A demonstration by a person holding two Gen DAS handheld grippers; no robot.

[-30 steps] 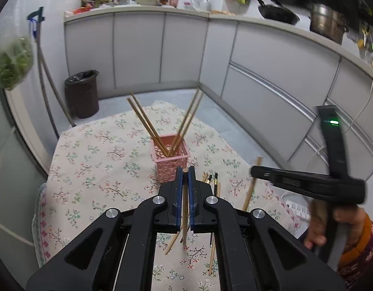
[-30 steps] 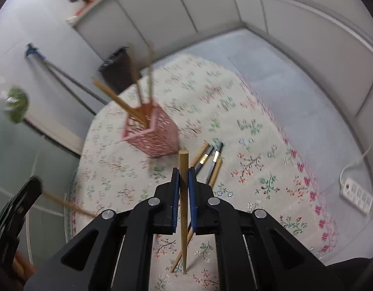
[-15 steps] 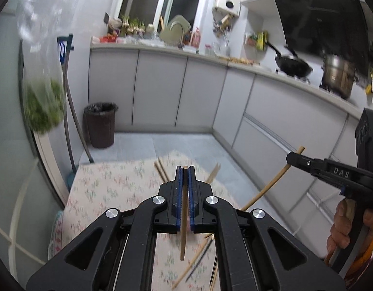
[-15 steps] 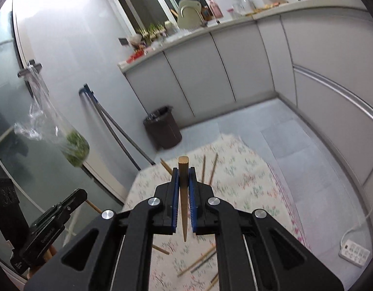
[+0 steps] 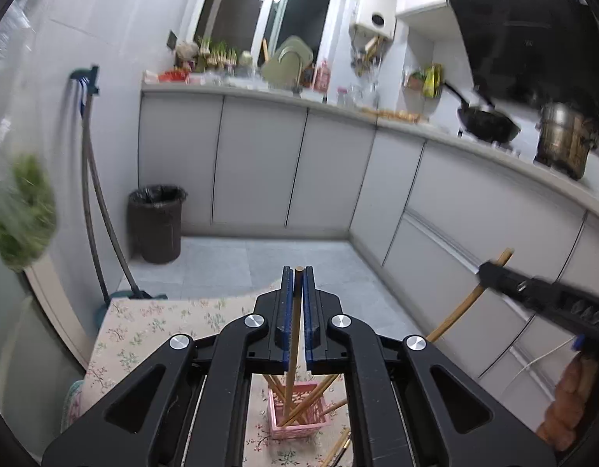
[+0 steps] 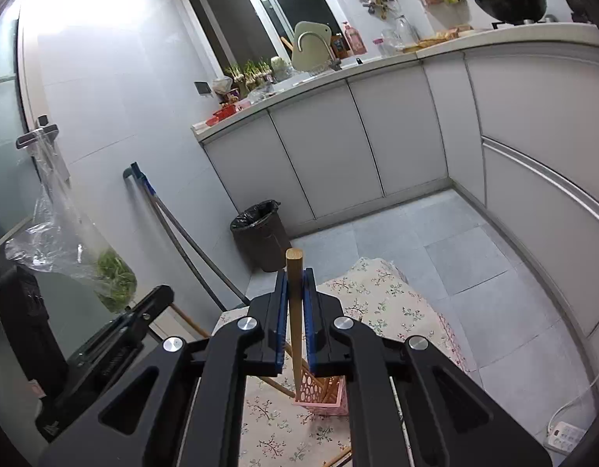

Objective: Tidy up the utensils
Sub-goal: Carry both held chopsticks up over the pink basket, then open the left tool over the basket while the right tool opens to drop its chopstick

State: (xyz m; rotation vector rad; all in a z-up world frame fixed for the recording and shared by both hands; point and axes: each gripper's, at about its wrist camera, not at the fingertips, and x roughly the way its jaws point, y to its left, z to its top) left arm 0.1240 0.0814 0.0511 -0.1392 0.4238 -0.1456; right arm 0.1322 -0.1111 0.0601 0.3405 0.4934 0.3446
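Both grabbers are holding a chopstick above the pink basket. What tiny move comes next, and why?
Probably lower the left hand-held gripper a little, then let go. Its chopstick hangs nearly upright, its tip already down among the sticks in the pink basket. The right hand-held gripper can follow.

Right hand-held gripper (image 6: pixel 295 284) clamped on upright chopstick (image 6: pixel 295 311) above pink basket (image 6: pixel 323 397)

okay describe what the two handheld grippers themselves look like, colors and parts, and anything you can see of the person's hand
Both the left gripper and the right gripper are matte black, with angular linkage arms that have triangular cutouts, silver round pivot bolts, and blue pads lining the inner finger faces. No cables show on either. The person's bare right hand wraps a black handle; no sleeve is visible.
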